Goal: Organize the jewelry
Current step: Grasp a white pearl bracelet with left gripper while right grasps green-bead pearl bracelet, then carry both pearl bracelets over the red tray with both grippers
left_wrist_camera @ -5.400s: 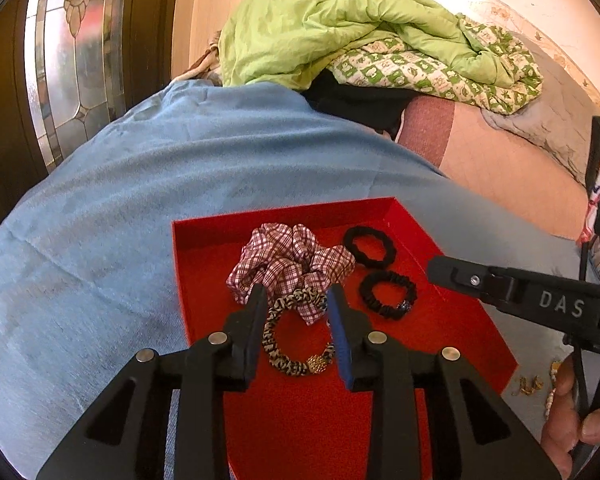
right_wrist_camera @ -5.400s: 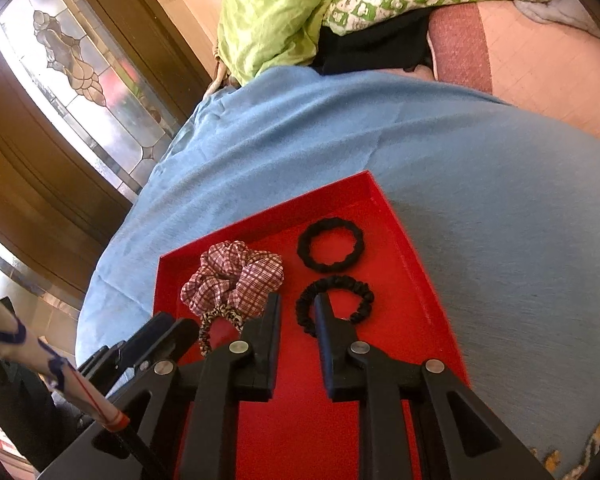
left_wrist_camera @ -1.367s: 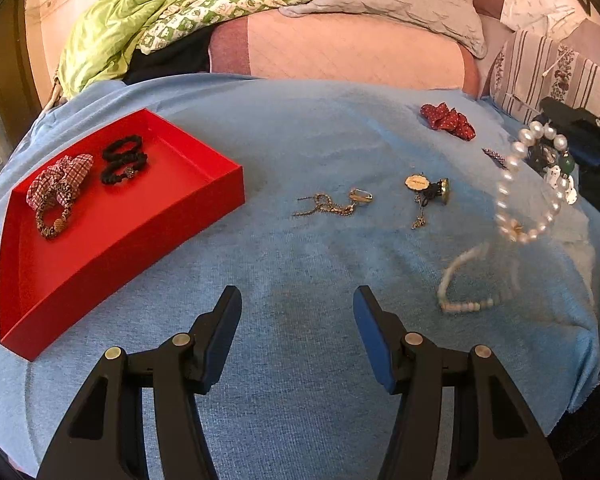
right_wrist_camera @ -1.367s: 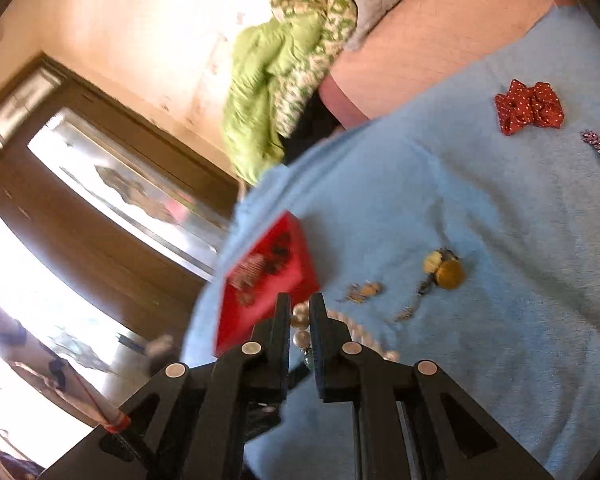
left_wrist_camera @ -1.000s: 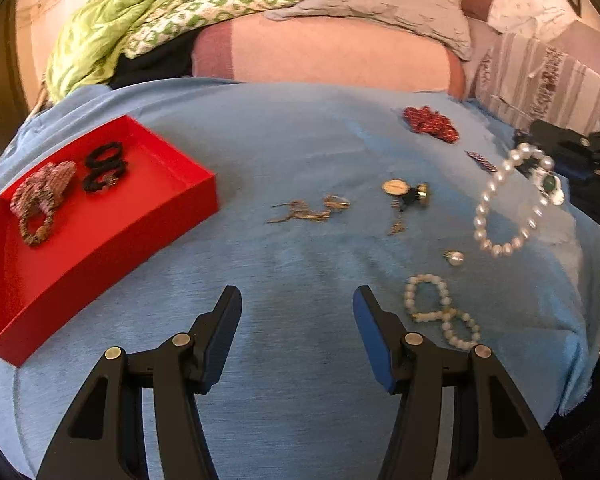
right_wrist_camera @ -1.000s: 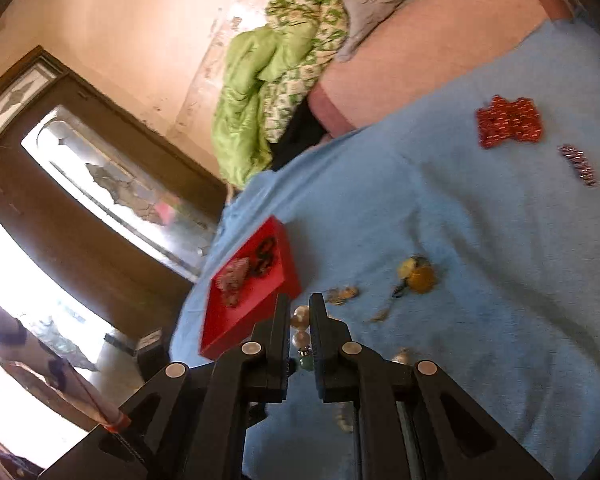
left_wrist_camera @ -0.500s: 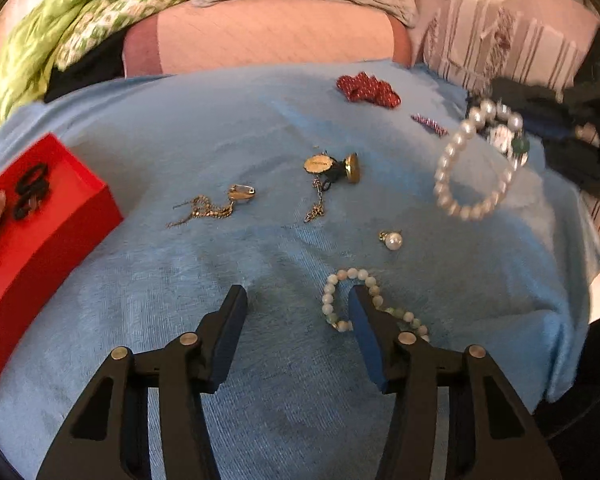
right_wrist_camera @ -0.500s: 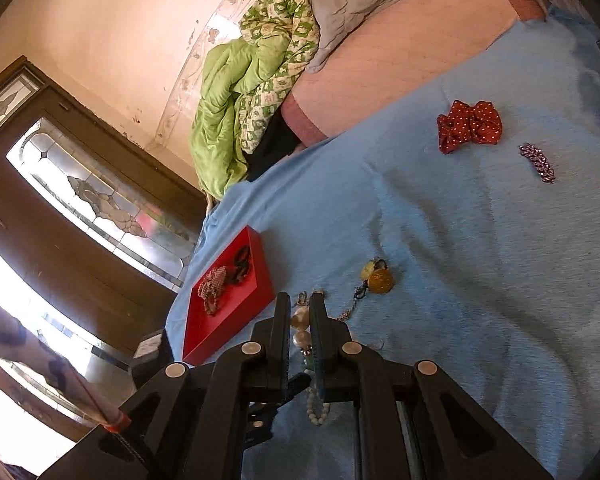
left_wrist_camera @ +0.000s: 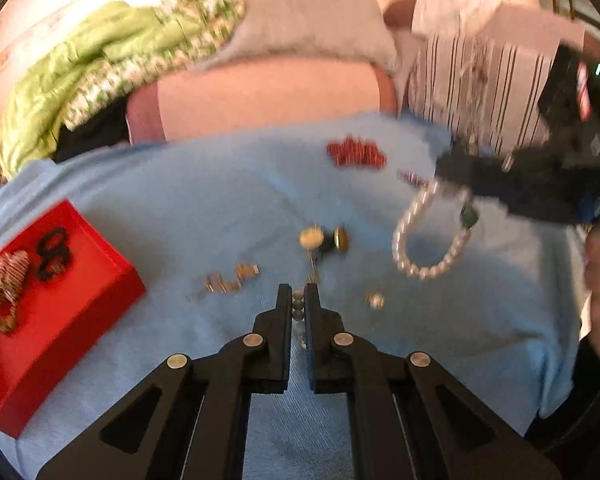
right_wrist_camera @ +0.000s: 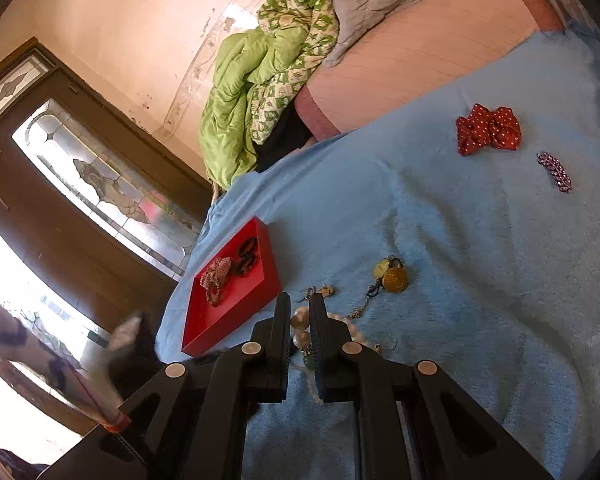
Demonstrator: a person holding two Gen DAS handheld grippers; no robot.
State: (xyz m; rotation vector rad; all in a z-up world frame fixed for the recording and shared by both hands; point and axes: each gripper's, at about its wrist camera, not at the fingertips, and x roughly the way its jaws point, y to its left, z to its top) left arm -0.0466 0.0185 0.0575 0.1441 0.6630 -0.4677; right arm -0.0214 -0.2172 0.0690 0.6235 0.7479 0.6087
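My left gripper point(left_wrist_camera: 298, 300) is shut on a small bead bracelet point(left_wrist_camera: 298, 309) low over the blue cloth point(left_wrist_camera: 220, 184). My right gripper point(right_wrist_camera: 299, 312) is shut on a pearl bracelet point(right_wrist_camera: 300, 326); in the left wrist view that bracelet point(left_wrist_camera: 428, 240) hangs in a loop from the right gripper point(left_wrist_camera: 444, 168) at the upper right. The red tray point(left_wrist_camera: 60, 304) at the left holds a plaid scrunchie point(left_wrist_camera: 6, 280), a leopard band and two black hair ties point(left_wrist_camera: 52, 254). It also shows in the right wrist view point(right_wrist_camera: 236, 312).
Loose on the cloth: a gold chain point(left_wrist_camera: 224, 280), a round pendant pair point(left_wrist_camera: 324, 238), a single pearl point(left_wrist_camera: 376, 300), a red dotted scrunchie point(right_wrist_camera: 488, 128) and a purple clip point(right_wrist_camera: 556, 172). Green bedding point(right_wrist_camera: 260, 92) and pillows lie behind. A glass door point(right_wrist_camera: 100, 184) stands at the left.
My left gripper has closed on the small bead bracelet that lay before it. My right gripper still holds the pearl bracelet and has dropped slightly closer to the cloth.
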